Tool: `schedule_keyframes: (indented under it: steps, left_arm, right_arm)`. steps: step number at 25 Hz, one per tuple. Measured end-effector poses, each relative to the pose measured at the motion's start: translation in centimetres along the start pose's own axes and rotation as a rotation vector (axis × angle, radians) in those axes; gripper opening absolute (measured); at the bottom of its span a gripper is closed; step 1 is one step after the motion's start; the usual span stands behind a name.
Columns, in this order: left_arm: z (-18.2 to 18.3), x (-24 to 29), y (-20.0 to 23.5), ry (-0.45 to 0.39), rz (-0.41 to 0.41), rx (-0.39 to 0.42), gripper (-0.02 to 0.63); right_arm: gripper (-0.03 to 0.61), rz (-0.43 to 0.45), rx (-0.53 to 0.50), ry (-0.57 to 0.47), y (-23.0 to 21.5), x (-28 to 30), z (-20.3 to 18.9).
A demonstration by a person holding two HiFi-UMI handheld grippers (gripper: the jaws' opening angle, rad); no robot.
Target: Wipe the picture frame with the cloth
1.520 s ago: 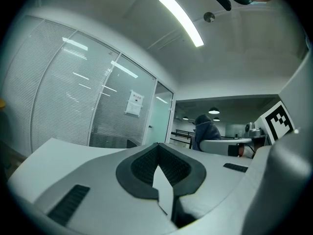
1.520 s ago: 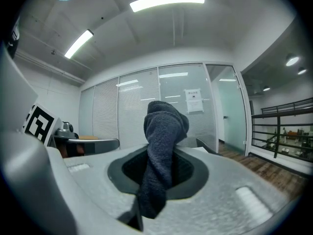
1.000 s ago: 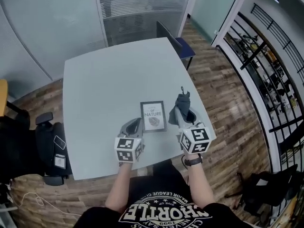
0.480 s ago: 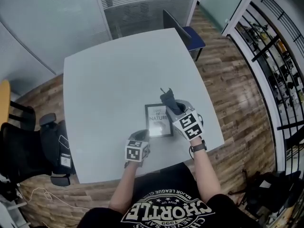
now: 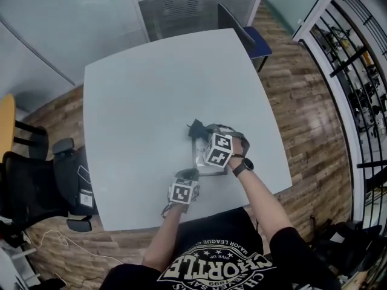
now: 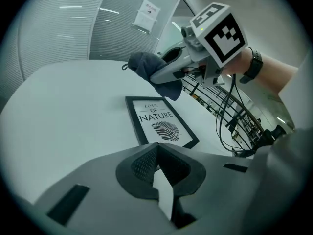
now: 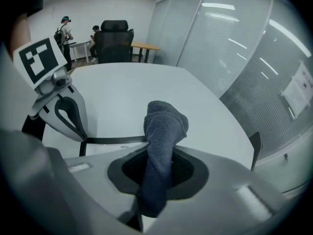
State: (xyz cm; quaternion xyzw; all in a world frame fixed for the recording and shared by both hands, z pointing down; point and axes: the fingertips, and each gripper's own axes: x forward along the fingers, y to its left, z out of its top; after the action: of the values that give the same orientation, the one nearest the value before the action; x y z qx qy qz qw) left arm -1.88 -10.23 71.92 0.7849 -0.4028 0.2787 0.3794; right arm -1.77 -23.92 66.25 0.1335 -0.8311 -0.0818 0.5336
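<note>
A black picture frame [image 6: 161,125] with a leaf print lies flat on the pale table [image 5: 139,101], near its front edge. In the head view most of the picture frame [image 5: 201,162] is hidden under my right gripper [image 5: 205,136]. That gripper is shut on a dark grey cloth [image 7: 164,126], which sticks out past the jaws and hangs over the frame's far end [image 6: 146,67]. My left gripper [image 6: 156,155] is shut and holds nothing. It sits low at the frame's near left corner [image 5: 189,175], and from the right gripper view its fingers [image 7: 68,114] seem to touch the frame's edge [image 7: 117,140].
A black office chair [image 5: 30,186] stands left of the table and a blue chair [image 5: 251,38] at its far right corner. A black railing [image 5: 357,71] runs along the right. Two people [image 7: 66,31] stand far off by a desk.
My right gripper has carried the cloth left, from beside the frame to over it. The left gripper has come up to the frame's near corner.
</note>
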Motion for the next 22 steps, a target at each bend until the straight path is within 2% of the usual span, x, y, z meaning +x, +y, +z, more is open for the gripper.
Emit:
schedule_keyframes:
  steps: [3, 9, 12, 22]
  left_arm:
    - [-0.8, 0.7, 0.0, 0.024, -0.005, -0.008, 0.006]
    - [-2.0, 1.4, 0.2, 0.069, 0.017, -0.008, 0.006]
    - [-2.2, 1.4, 0.0, 0.079, 0.017, -0.019, 0.005]
    - [-2.1, 1.1, -0.5, 0.091, 0.02, -0.037, 0.006]
  right_arm:
    - [0.077, 0.035, -0.047, 0.052, 0.9, 2.7, -0.2]
    - [0.077, 0.075, -0.077, 0.122, 2.8, 6.2, -0.8]
    - [0.077, 0.067, -0.11, 0.171, 3.1, 7.0, -1.9]
    - [0.077, 0.008, -0.099, 0.275, 1.4, 4.9, -7.6]
